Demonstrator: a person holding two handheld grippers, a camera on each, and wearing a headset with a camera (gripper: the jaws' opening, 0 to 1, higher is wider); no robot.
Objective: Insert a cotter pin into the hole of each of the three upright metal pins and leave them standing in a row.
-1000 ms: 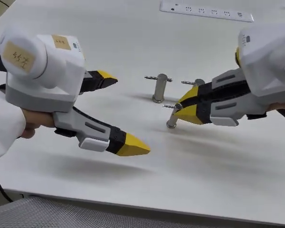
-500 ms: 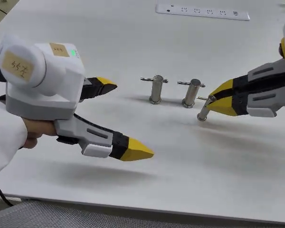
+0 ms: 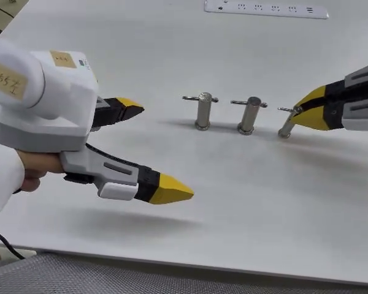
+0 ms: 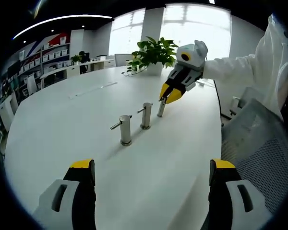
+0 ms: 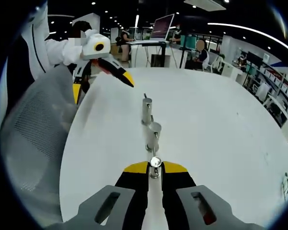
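Observation:
Two upright metal pins stand side by side, the first [image 3: 203,113] and the second [image 3: 249,116], each with a cotter pin through its top. A third metal pin [image 3: 287,126] leans to the right of them, with a cotter pin [image 3: 284,110] in its hole. My right gripper [image 3: 300,114] is shut on its upper end; its foot is at the table. In the right gripper view the held pin [image 5: 155,166] sits between the closed jaws, in line with the other two [image 5: 154,133]. My left gripper [image 3: 153,150] hovers open and empty left of the row, well apart from it.
A white power strip [image 3: 267,8] lies at the far edge of the white table [image 3: 245,202]. A mesh chair [image 4: 259,139] stands at the near edge. A potted plant [image 4: 153,50] sits at the table's far end in the left gripper view.
My right gripper has carried the third pin rightward, from in front of the second pin to the right end of the row. The left gripper has barely moved.

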